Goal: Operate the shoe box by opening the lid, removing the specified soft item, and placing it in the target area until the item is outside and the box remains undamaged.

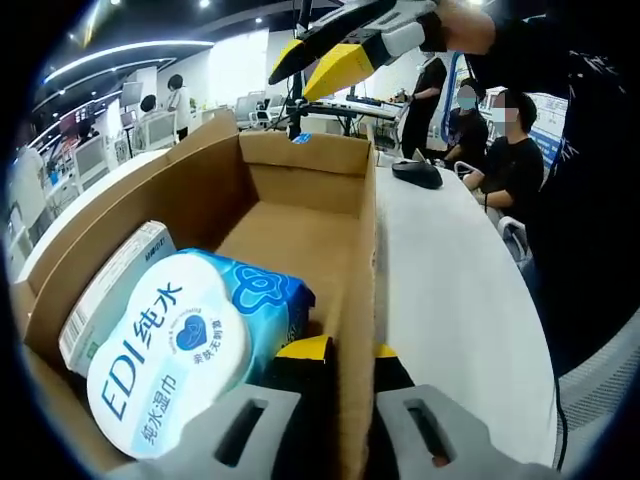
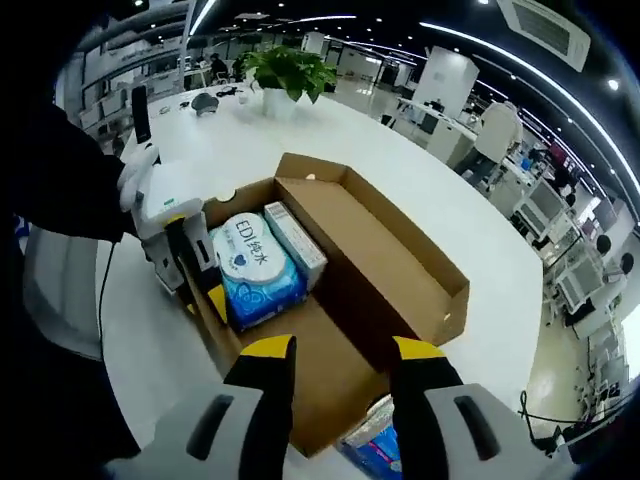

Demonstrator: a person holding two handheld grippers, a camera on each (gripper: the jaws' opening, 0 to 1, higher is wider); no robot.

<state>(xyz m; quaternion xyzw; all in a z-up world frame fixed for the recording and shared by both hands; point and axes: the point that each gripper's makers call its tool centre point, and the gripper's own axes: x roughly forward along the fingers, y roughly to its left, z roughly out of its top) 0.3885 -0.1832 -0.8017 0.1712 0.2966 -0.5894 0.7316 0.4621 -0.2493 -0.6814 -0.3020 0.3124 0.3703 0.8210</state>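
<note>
An open brown cardboard shoe box (image 1: 300, 225) (image 2: 400, 255) lies on a white table. At one end inside it rests a blue and white wet-wipe pack (image 1: 190, 345) (image 2: 255, 265), with a slim white packet (image 1: 110, 290) (image 2: 296, 245) beside it. My left gripper (image 1: 345, 352) (image 2: 195, 265) straddles the box's side wall next to the wipes, one jaw inside and one outside, pressed on the cardboard. Above the bare half of the box my right gripper (image 2: 340, 355) (image 1: 320, 55) hovers open, holding nothing.
The white table (image 1: 450, 300) (image 2: 240, 150) runs wide around the box. A potted plant (image 2: 290, 68) and a black object (image 1: 415, 172) (image 2: 205, 100) sit at its far end. Seated people (image 1: 500, 150) are near. A blue packet (image 2: 372, 438) peeks out below my right jaws.
</note>
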